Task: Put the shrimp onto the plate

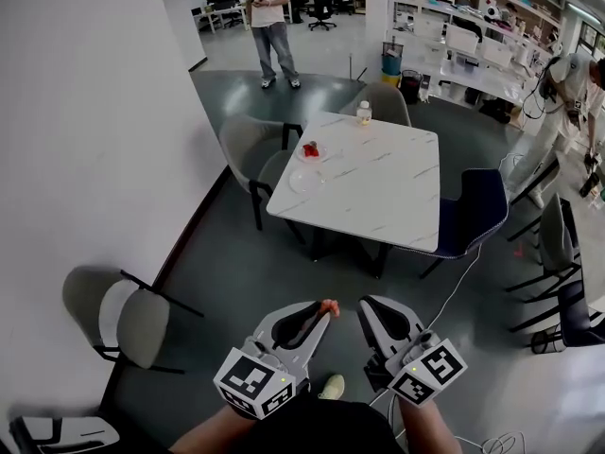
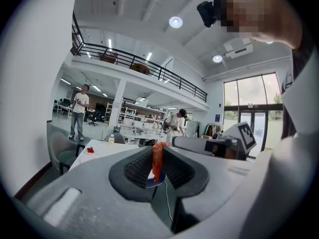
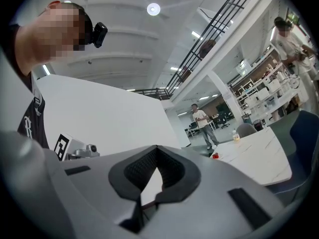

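shrimp in your left claw, plates far ahead

your left gripper (image 1: pixel 319 318), low at 6 o'clock in the head view, is squeezed shut on the shrimp (image 2: pixel 157 159). the orange shrimp stands up thin between the black pads, and its tip pokes out on top. it looks light, soft and a bit bendy, so a gentle pinch at its middle is likely enough; a hard squeeze may squash it. your right gripper (image 3: pixel 156 151) has its jaws together with nothing in them. the table (image 1: pixel 378 187) is well apart from you, up at 12 o'clock. two plates sit near its 9 o'clock edge. the far plate (image 1: pixel 310 149) holds a small red thing. the near plate (image 1: pixel 305 180) looks bare. a bottle (image 1: pixel 364 113) stands by the table's far edge.
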Motion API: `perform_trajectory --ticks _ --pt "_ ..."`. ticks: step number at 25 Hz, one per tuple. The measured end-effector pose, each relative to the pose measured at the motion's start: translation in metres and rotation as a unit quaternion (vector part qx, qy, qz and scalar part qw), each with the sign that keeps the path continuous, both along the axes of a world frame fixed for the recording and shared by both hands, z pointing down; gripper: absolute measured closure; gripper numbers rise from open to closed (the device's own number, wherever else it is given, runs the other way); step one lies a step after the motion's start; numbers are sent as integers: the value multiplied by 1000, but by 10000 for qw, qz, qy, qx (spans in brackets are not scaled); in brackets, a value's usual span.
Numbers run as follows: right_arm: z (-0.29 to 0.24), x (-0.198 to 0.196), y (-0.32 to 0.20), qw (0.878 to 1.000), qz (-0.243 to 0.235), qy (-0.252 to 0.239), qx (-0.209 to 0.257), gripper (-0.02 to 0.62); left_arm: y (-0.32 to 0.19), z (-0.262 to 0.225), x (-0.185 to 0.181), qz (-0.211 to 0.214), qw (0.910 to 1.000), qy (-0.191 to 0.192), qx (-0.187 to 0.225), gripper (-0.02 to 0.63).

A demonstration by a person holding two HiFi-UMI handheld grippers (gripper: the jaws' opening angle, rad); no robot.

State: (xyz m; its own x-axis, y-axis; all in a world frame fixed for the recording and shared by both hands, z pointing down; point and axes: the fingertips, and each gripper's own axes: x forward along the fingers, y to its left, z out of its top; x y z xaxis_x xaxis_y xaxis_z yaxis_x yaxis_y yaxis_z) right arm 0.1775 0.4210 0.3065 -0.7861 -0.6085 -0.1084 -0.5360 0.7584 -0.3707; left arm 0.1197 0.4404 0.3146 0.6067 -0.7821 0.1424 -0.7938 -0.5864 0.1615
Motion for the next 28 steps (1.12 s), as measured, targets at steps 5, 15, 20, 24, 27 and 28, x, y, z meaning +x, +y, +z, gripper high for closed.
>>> perform_trajectory --ticks 5,15,20,24,27,28 --pt "4 -11 -20 10000 7 92 -18 594 -21 6 -7 24 10000 63 -12 540" --pt "-2 -41 -99 9992 295 279 7 594 -104 4 -37 289 9994 67 156 540" --pt "-1 -77 -147 9988 352 342 2 594 -156 11 -71 355 9992 -56 168 540" --pt "-3 -102 -181 9982 474 356 -6 594 -191 14 -96 447 9987 -156 189 540" --pt "0 -118 -201 9979 534 377 -46 594 -216 19 -113 492 9984 -220 169 540" --pt "1 -123 -208 9977 544 388 -68 594 -224 21 -117 496 9984 -240 154 540"
